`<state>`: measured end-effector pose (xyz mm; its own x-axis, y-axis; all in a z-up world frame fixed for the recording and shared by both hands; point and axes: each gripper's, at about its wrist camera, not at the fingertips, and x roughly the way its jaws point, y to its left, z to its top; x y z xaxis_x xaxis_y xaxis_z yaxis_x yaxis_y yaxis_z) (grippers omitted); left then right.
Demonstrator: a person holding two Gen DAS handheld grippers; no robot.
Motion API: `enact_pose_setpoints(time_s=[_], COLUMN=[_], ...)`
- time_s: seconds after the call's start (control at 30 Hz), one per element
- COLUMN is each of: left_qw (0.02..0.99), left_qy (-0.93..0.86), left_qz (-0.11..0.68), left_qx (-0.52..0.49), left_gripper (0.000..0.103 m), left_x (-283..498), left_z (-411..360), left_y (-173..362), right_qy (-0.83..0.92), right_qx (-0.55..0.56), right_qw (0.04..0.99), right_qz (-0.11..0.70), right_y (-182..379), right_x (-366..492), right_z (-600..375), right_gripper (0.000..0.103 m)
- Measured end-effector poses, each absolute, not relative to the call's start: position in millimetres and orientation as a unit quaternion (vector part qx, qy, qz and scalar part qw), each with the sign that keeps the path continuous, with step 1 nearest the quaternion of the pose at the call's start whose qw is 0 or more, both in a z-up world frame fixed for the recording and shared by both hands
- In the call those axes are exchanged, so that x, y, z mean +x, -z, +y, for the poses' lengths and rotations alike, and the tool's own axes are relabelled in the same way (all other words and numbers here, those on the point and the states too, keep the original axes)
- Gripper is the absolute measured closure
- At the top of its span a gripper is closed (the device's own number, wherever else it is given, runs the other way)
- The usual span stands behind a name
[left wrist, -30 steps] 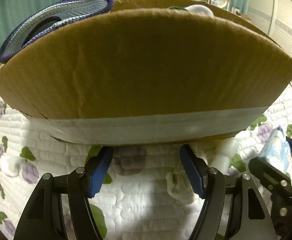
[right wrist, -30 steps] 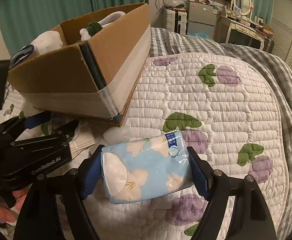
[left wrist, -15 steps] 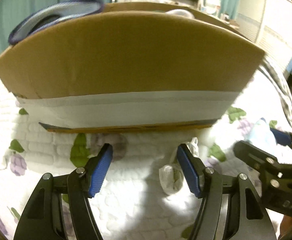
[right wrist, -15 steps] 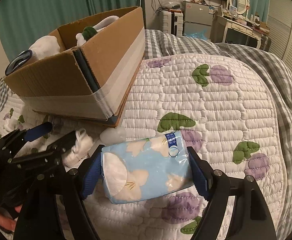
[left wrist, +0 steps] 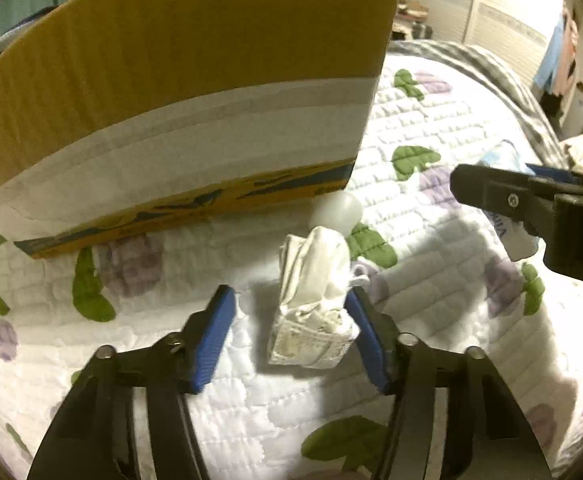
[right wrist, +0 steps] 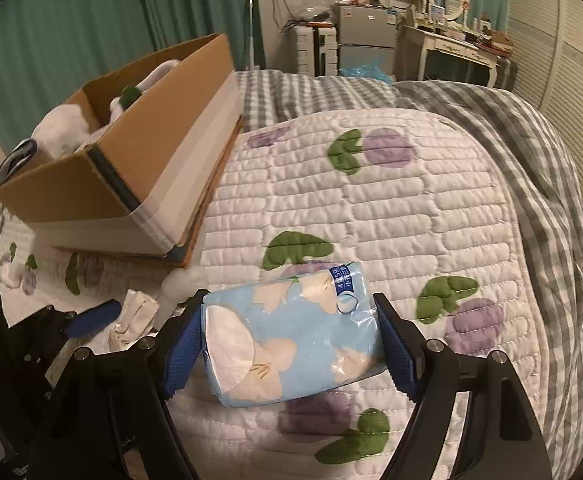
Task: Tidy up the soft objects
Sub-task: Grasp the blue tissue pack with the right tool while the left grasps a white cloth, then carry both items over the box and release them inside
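Note:
My right gripper [right wrist: 289, 344] is shut on a light blue floral tissue pack [right wrist: 291, 336] and holds it just over the quilt. My left gripper [left wrist: 291, 332] is open, its blue pads on either side of a folded white sock [left wrist: 313, 304] lying on the quilt; the right pad touches it, the left pad stands apart. The sock also shows in the right wrist view [right wrist: 131, 318]. The cardboard box [right wrist: 131, 168] stands at the left with a white plush toy [right wrist: 61, 134] and other soft items inside. In the left wrist view the box wall [left wrist: 179, 92] fills the upper half.
A small white plastic bottle [left wrist: 337, 210] lies by the box corner on the floral quilt [right wrist: 371, 216]. A grey checked blanket [right wrist: 531, 128] covers the far right. Another small white item [right wrist: 11, 276] lies at the left. Furniture stands beyond the bed.
My left gripper has drawn back from the box and swung right, so the white sock now lies between its pads. My right gripper still holds the tissue pack, lifted slightly away from the box.

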<state>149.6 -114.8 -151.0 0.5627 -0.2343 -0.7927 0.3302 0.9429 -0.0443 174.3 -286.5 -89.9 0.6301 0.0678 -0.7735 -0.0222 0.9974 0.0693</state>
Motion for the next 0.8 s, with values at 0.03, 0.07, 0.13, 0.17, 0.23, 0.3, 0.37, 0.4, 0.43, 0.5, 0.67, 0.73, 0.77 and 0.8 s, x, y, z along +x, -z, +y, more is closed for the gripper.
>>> enact_pose_setpoints(time_s=[0.03, 0.07, 0.13, 0.17, 0.23, 0.3, 0.37, 0.4, 0.43, 0.5, 0.67, 0.73, 0.77, 0.8], left_qw=[0.882, 0.88, 0.882, 0.883, 0.884, 0.885, 0.887, 0.887, 0.889, 0.891, 0.904, 0.91, 0.913, 0.916], left_qy=[0.164, 0.171, 0.175, 0.175, 0.177, 0.177, 0.177, 0.176, 0.173, 0.168, 0.156, 0.154, 0.153, 0.152], left_qz=[0.439, 0.44, 0.436, 0.433, 0.429, 0.427, 0.424, 0.423, 0.421, 0.419, 0.397, 0.382, 0.375, 0.369], left_qx=[0.05, 0.045, 0.044, 0.046, 0.05, 0.053, 0.053, 0.052, 0.051, 0.049, 0.04, 0.04, 0.041, 0.041], left_gripper=[0.064, 0.067, 0.073, 0.073, 0.074, 0.074, 0.074, 0.074, 0.074, 0.074, 0.074, 0.074, 0.074, 0.074], left_x=[150.5, 152.2, 157.3, 157.3, 155.5, 149.9, 145.8, 147.1, 142.5, 138.1, 126.4, 117.7, 113.7, 110.3], left_z=[-113.4, -112.0, -116.4, -114.7, -108.9, -118.0, -118.6, -118.7, -114.3, -110.0, -102.9, -94.2, -90.3, -88.6], left_y=[150.7, 150.4, 145.3, 144.5, 143.6, 137.2, 134.1, 129.1, 124.5, 113.3, 72.4, 53.4, 44.3, 37.1], right_qy=[-0.023, -0.02, -0.015, -0.014, -0.015, -0.016, -0.018, -0.018, -0.019, -0.021, -0.024, -0.024, -0.025, -0.026], right_qx=[0.029, 0.029, 0.028, 0.028, 0.029, 0.025, 0.024, 0.024, 0.025, 0.036, 0.066, 0.064, 0.061, 0.06], right_qw=[0.903, 0.903, 0.904, 0.904, 0.903, 0.902, 0.903, 0.903, 0.904, 0.906, 0.912, 0.917, 0.919, 0.921], right_qz=[0.428, 0.427, 0.426, 0.427, 0.429, 0.43, 0.43, 0.429, 0.427, 0.422, 0.404, 0.392, 0.388, 0.384], right_y=[89.0, 88.5, 88.5, 88.6, 90.2, 90.9, 92.0, 92.4, 91.9, 90.8, 79.6, 70.3, 65.8, 61.2], right_x=[173.8, 173.6, 173.6, 173.5, 173.8, 172.6, 171.7, 171.4, 170.1, 165.8, 146.1, 136.1, 132.2, 128.3], right_z=[-289.4, -291.0, -293.5, -294.3, -294.2, -292.7, -291.7, -291.3, -291.3, -292.9, -295.1, -291.8, -290.3, -289.2], right_gripper=[0.025, 0.025, 0.025, 0.025, 0.025, 0.025, 0.025, 0.025, 0.025, 0.025, 0.025, 0.025, 0.025, 0.025])
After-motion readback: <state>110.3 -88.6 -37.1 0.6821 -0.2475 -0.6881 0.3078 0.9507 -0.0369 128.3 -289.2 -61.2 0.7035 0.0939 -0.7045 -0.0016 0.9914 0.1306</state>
